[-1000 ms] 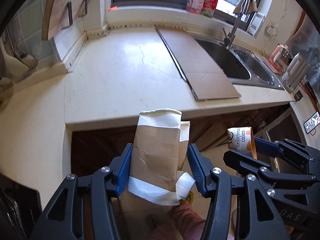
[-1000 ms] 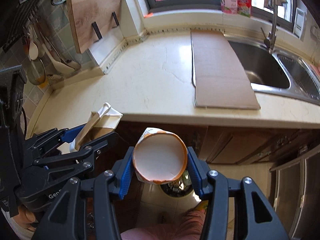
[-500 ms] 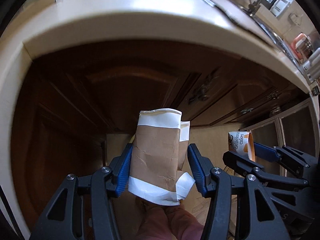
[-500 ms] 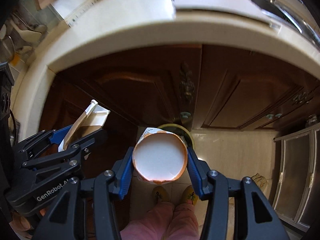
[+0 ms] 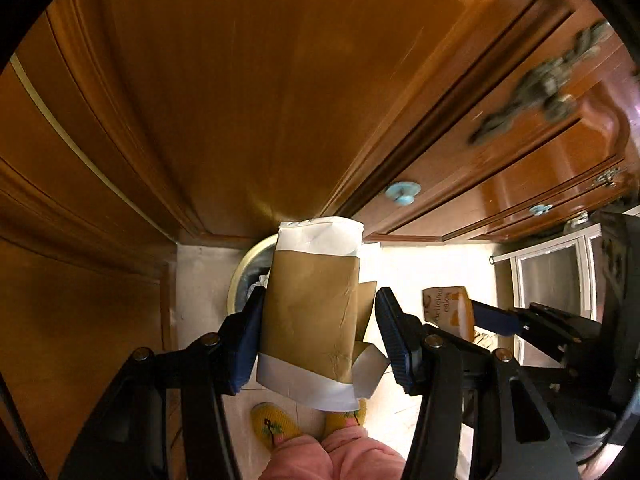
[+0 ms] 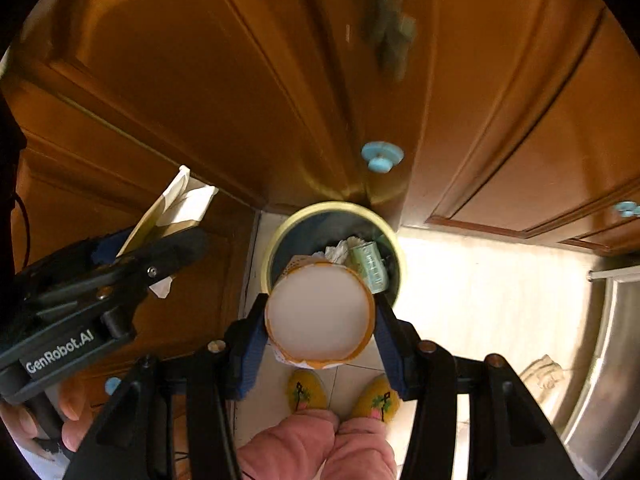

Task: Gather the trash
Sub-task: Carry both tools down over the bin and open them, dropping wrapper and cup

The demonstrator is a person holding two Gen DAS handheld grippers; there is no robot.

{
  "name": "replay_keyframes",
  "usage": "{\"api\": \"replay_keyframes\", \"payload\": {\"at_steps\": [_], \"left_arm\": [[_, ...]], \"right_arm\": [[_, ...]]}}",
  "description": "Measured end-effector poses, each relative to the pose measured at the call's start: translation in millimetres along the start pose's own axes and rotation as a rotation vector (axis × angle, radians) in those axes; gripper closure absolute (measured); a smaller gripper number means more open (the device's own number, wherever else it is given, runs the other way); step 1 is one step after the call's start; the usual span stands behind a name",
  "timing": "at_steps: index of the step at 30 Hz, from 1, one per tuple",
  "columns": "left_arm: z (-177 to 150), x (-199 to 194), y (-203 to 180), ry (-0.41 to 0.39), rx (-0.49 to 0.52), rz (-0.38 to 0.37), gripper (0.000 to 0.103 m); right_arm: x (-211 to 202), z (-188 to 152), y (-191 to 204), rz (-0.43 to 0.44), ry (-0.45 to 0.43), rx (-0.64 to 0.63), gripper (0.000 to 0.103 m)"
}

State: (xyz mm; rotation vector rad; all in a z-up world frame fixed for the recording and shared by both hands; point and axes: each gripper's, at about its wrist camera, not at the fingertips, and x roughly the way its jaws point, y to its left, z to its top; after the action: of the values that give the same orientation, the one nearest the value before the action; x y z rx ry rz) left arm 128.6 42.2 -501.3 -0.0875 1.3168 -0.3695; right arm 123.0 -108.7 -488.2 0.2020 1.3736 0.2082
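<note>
While both tongs point steeply down toward the floor, each carries a piece of trash. The left tongs are partly closed on a flattened brown paper bag; the right tongs are clamped on a paper cup, its round end facing the camera. The yellow-rimmed trash bin sits directly beyond the right tongs, against the wooden cabinet doors, and only partly beyond the left ones. Released here, the light bag could drift onto the floor beside the bin. The cup could bounce off the trash already piled inside. The slippers stand close below.
</note>
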Motion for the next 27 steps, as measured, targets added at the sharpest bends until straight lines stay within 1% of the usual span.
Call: {"api": "replay_keyframes", "payload": {"at_steps": [4, 6, 7, 8, 9, 10, 11, 12, 14, 18, 27], "left_arm": [[-4, 28, 5, 0.027, 0.017, -0.019, 0.05], [-8, 39, 8, 0.036, 0.013, -0.023, 0.048], [-10, 44, 9, 0.041, 0.01, -0.026, 0.045], [-11, 47, 11, 0.046, 0.004, -0.027, 0.038], [-10, 49, 14, 0.048, -0.004, -0.027, 0.034], [-11, 52, 14, 0.048, -0.011, -0.031, 0.034], [-12, 54, 15, 0.051, -0.014, -0.038, 0.033], [-13, 57, 15, 0.057, -0.017, -0.04, 0.027], [-14, 60, 15, 0.058, -0.012, -0.036, 0.021], [-16, 62, 9, 0.063, 0.009, -0.032, 0.013], [-14, 58, 5, 0.054, 0.033, -0.03, 0.009]], "right_arm": [[36, 0, -9, 0.026, 0.02, 0.005, 0.052], [51, 1, -16, 0.04, 0.037, 0.021, 0.052], [58, 1, -20, 0.047, 0.043, 0.028, 0.052], [64, 2, -25, 0.048, 0.047, 0.033, 0.051], [68, 2, -27, 0.039, 0.046, 0.038, 0.049], [71, 2, -29, 0.04, 0.046, 0.042, 0.049], [74, 3, -31, 0.045, 0.046, 0.048, 0.048], [76, 2, -33, 0.044, 0.046, 0.054, 0.047], [78, 2, -36, 0.046, 0.042, 0.062, 0.046], [80, 0, -40, 0.048, 0.039, 0.067, 0.046], [79, -5, -37, 0.049, 0.029, 0.077, 0.046]]}}
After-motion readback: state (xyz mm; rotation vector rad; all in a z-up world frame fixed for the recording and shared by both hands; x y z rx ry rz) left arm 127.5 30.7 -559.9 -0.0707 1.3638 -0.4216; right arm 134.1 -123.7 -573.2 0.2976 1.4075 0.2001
